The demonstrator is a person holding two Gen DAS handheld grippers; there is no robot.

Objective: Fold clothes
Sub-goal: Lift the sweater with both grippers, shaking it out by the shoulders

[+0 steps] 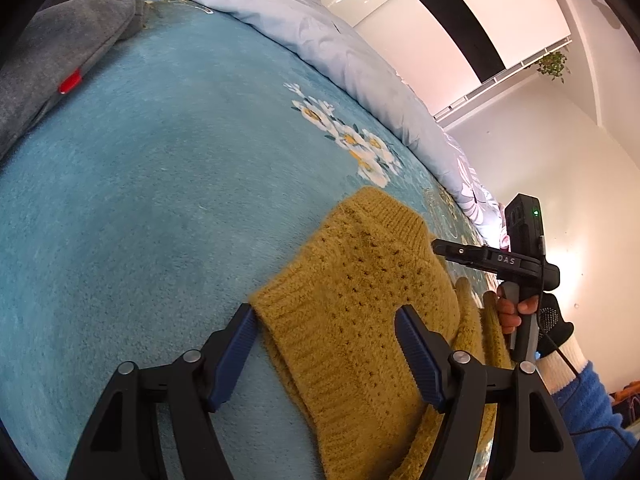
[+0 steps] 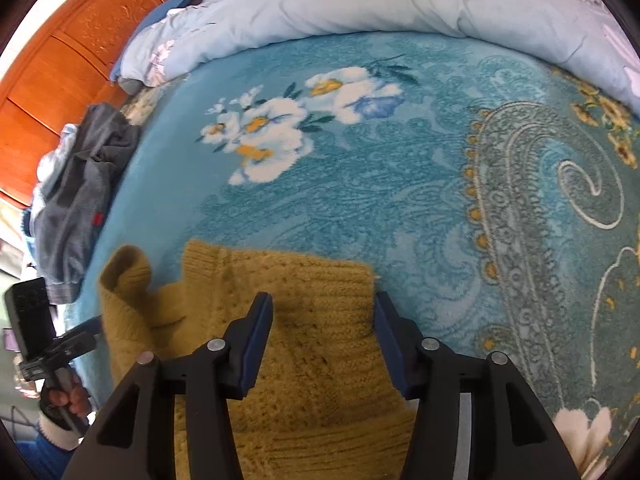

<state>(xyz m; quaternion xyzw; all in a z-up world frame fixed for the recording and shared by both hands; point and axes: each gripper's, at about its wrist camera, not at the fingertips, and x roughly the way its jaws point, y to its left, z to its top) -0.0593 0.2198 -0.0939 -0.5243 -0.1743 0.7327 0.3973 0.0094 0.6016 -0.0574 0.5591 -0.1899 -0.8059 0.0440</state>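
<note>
A mustard yellow knitted sweater [image 1: 360, 288] lies partly folded on a blue floral blanket [image 1: 160, 200]. My left gripper [image 1: 326, 356] is open, its fingers astride the ribbed edge of the sweater. In the right wrist view the sweater [image 2: 304, 360] lies under my right gripper [image 2: 324, 340], which is open with one finger on the knit and the other at its right edge. A sleeve cuff [image 2: 124, 268] sticks up at the left. The right gripper also shows in the left wrist view [image 1: 436, 246], held by a hand.
A grey garment [image 1: 60, 52] with a red tag is heaped at the blanket's far left; it also shows in the right wrist view [image 2: 80, 184]. A pale blue quilt [image 2: 360, 0] is bunched along the far side. An orange wooden headboard [image 2: 60, 60] stands behind.
</note>
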